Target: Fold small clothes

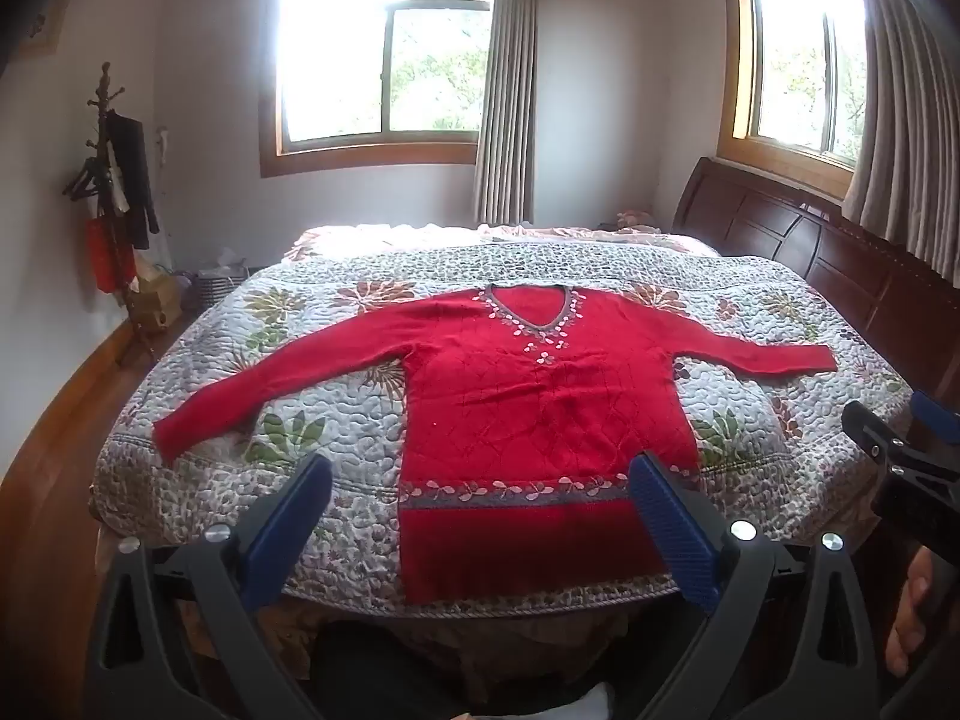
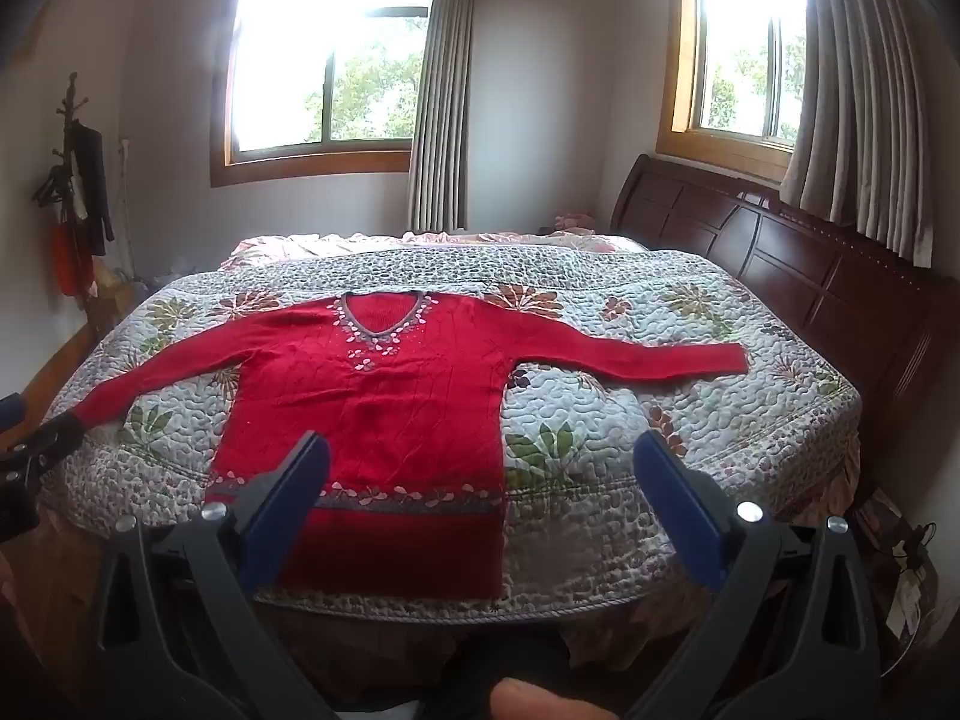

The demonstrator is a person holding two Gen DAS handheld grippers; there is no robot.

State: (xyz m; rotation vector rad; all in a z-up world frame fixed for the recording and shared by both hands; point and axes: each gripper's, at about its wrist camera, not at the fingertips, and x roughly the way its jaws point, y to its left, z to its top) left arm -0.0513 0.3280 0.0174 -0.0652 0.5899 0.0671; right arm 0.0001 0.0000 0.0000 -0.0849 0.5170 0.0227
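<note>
Nearest me, the left hand-held gripper (image 1: pixel 480 516) and the right hand-held gripper (image 2: pixel 480 510) both hang spread wide, pinching nothing, short of the bed's foot. A red sweater (image 1: pixel 534 408) lies flat, sleeves out, on the floral quilt (image 1: pixel 336 372) covering the bed. Beyond: a dark wooden headboard (image 1: pixel 798 234) right, coat rack (image 1: pixel 111 204) left, two curtained windows (image 1: pixel 384 66) behind.
</note>
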